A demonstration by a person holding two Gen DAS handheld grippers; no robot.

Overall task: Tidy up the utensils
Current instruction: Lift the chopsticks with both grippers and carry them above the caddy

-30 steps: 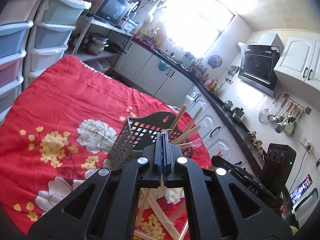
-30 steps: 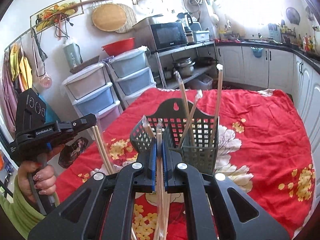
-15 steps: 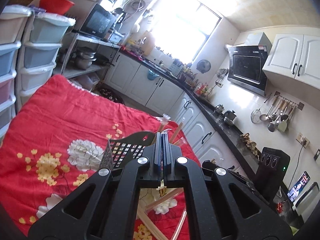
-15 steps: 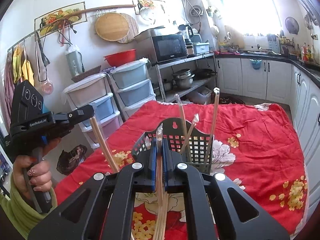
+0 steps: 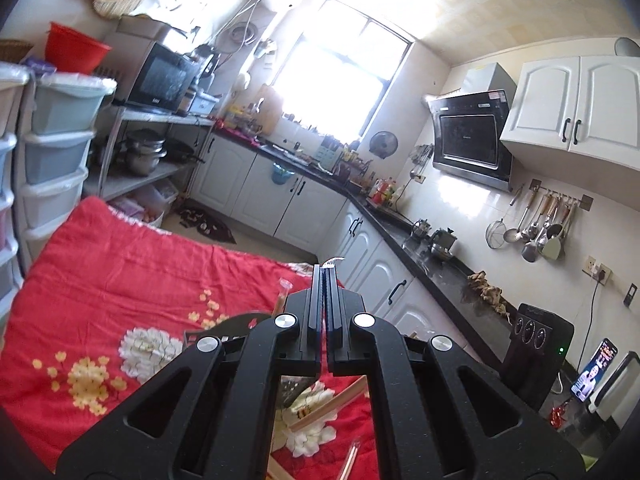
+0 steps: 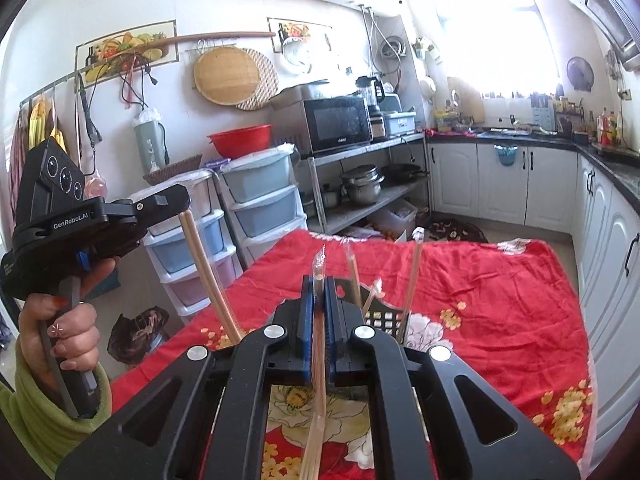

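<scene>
Some wrapped chopsticks already stand in my black basket (image 6: 380, 318), near the middle of the red flowered blanket (image 6: 500, 280). More sticks (image 5: 328, 404) lie loose on the blanket by the near edge, so I am not done. My right gripper (image 6: 319, 312) pinches one wrapped pair (image 6: 318, 360). My left gripper (image 6: 176, 202) squeezes another pair (image 6: 208, 276) hanging down.

Both grippers were closed; the left gripper (image 6: 182, 204) was at the left, gripped by a hand (image 6: 60, 334).
</scene>
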